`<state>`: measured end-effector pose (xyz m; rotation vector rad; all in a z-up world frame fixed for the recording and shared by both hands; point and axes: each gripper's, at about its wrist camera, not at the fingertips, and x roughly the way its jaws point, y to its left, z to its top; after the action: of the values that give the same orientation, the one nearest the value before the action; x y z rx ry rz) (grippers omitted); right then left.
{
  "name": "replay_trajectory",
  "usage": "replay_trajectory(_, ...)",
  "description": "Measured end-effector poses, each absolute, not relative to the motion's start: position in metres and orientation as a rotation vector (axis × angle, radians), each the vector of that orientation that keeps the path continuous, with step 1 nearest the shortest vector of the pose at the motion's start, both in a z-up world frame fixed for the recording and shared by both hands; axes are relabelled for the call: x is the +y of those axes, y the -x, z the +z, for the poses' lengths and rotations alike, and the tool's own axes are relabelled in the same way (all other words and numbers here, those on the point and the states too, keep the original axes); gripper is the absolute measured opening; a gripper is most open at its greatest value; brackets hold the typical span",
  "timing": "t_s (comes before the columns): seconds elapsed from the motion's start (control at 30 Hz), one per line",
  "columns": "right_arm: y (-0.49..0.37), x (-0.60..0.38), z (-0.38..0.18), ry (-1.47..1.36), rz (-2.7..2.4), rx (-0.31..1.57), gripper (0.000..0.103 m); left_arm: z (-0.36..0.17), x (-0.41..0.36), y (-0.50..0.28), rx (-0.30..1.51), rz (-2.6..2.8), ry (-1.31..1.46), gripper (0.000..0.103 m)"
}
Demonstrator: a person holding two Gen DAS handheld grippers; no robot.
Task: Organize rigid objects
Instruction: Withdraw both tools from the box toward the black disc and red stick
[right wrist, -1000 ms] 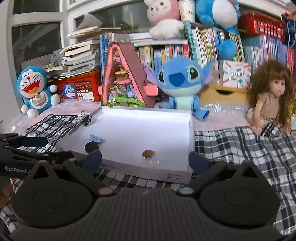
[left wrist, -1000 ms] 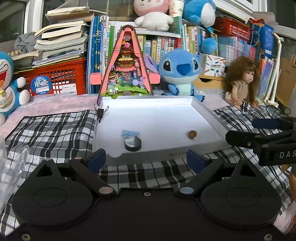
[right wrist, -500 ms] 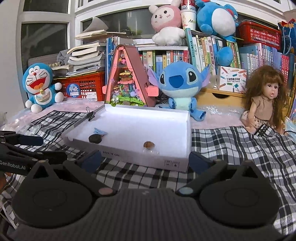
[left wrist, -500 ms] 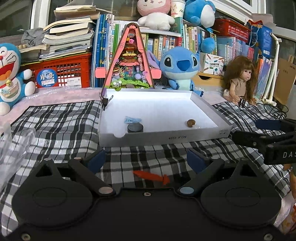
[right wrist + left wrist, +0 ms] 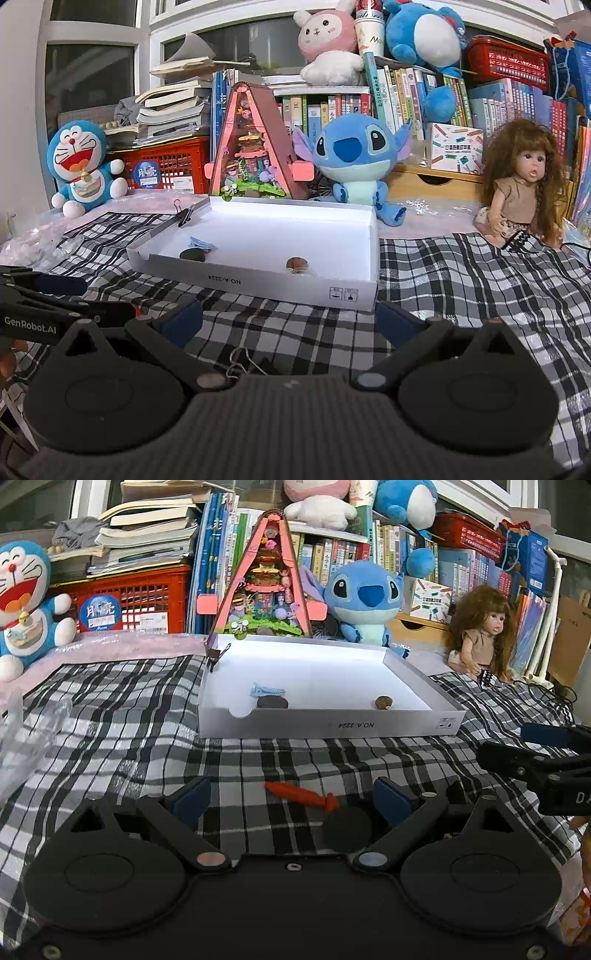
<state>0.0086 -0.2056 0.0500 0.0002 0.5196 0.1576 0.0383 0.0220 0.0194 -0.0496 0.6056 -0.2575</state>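
A black-and-white checked cloth is spread over the surface. On it are set a white shallow box, an orange carrot-shaped piece, a black disc and a wire clip.

A checked cloth covered the surface, with pink bubble wrap along its far edge. Behind stood packed bookshelves, a red crate under stacked books, and a wooden drawer unit. Plush toys, a doll and a triangular miniature house lined the back. White-framed windows rose at the left, their glass dark.
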Motion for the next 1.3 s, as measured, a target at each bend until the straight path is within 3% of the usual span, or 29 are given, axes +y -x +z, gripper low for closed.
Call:
replay_trajectory(0.4, 0.011, -0.205, 0.040, 0.052, 0.138, 0.495, 0.103, 0.010, 0.023, -0.029, 0.597, -0.269, 0.016, 0.092)
replay_trajectory(0.57, 0.017, -0.206, 0.037, 0.035, 0.166, 0.511, 0.103, 0.008, 0.019, -0.026, 0.599, -0.296, 0.009, 0.080)
replay_trajectory(0.83, 0.029, -0.206, 0.032, 0.070, 0.171, 0.530, 0.088, 0.002, 0.017, -0.017, 0.623, -0.328, 0.015, 0.056)
replay_trajectory(1.03, 0.037, -0.209, 0.027, 0.074, 0.152, 0.541, 0.075, 0.000, 0.016, -0.011, 0.629, -0.337, -0.001, 0.048)
replay_trajectory(1.3, 0.038, -0.215, 0.024, 0.074, 0.128, 0.559, 0.068, 0.001, 0.006, 0.000, 0.617, -0.390, -0.014, 0.048)
